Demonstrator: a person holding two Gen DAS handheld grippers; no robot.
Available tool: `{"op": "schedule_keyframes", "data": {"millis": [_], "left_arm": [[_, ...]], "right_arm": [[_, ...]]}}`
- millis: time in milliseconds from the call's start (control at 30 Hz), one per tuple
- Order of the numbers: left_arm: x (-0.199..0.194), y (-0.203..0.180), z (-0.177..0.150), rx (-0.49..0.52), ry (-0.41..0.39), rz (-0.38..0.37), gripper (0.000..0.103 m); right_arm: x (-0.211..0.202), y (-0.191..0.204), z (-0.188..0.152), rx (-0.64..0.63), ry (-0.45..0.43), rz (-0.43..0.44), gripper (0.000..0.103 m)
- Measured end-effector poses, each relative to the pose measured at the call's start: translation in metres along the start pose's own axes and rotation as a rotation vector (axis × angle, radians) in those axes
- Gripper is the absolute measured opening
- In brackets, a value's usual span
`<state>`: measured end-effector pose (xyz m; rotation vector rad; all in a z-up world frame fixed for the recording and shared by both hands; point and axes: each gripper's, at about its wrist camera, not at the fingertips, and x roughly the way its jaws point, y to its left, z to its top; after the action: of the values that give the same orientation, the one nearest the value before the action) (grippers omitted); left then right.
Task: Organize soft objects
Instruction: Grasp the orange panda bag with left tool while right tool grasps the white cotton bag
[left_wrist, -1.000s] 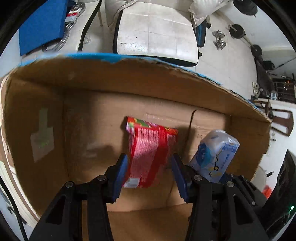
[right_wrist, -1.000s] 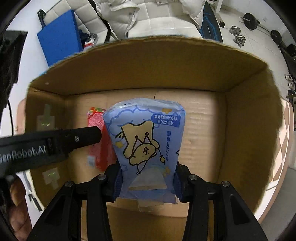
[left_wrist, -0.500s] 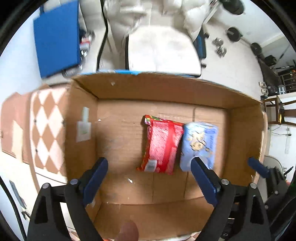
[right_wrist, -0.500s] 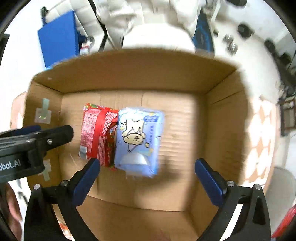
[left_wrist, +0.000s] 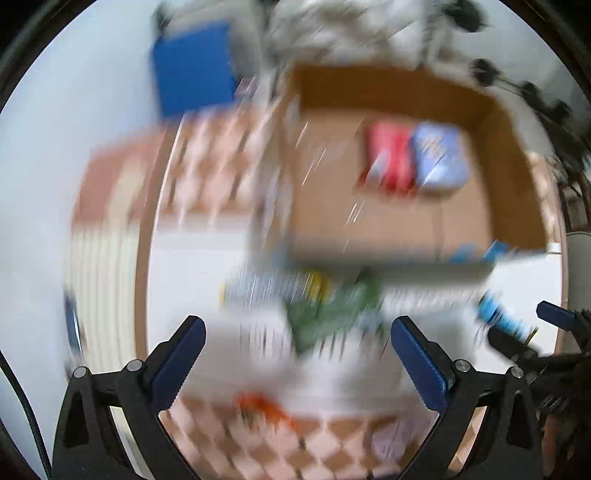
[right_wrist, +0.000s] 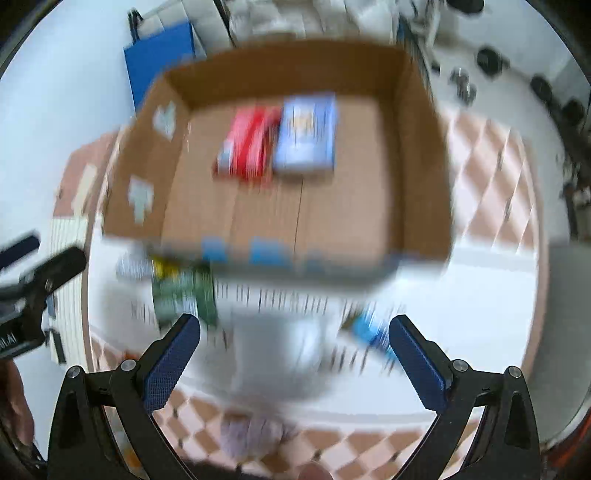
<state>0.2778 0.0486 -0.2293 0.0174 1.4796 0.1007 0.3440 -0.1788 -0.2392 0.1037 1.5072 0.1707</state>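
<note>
while both lie flat, red pack and blue pack run lengthwise front-to-back.

Both pictures are bright, with soft, even light and no strong glare. Almost everything is smeared by blur, most of all in the left wrist view. The cardboard box looks streaky and its edges are fuzzy. Only the blue fingers near the camera look sharp. The round lens bends the edges, and the corners go black.
</note>
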Motion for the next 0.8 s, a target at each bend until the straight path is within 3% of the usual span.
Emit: {"op": "schedule_keyframes", "data": {"millis": [67, 167, 300, 467, 667, 733, 767, 800], "left_arm": [[0.031, 0.032, -0.034, -0.149, 0.114, -0.077, 0.102], [0.07, 0.061, -0.078, -0.296, 0.236, -0.143, 0.09], [0.113, 0.089, -0.123, -0.461, 0.351, -0.252, 0.085], [0.138, 0.105, -0.144, -0.569, 0.39, -0.316, 0.085], [0.161, 0.112, -0.141, -0.638, 0.386, -0.349, 0.085], [0.165, 0.111, -0.138, -0.636, 0.377, -0.346, 0.071], [0.167, 0.108, -0.136, -0.62, 0.384, -0.336, 0.051], [0.169, 0.104, -0.134, -0.602, 0.39, -0.326, 0.047]], "right_arm": [[0.014, 0.004, -0.022, 0.012, 0.048, 0.026, 0.103], [0.037, 0.008, -0.042, 0.013, 0.092, 0.011, 0.103], [0.065, 0.016, -0.042, 0.01, 0.127, -0.017, 0.103], [0.097, 0.02, -0.028, 0.027, 0.181, -0.024, 0.103], [0.116, 0.027, -0.028, 0.007, 0.219, -0.056, 0.103], [0.122, 0.027, -0.029, 0.008, 0.23, -0.064, 0.103], [0.125, 0.027, -0.029, 0.009, 0.235, -0.067, 0.103], [0.129, 0.027, -0.029, 0.011, 0.242, -0.07, 0.103]]}}
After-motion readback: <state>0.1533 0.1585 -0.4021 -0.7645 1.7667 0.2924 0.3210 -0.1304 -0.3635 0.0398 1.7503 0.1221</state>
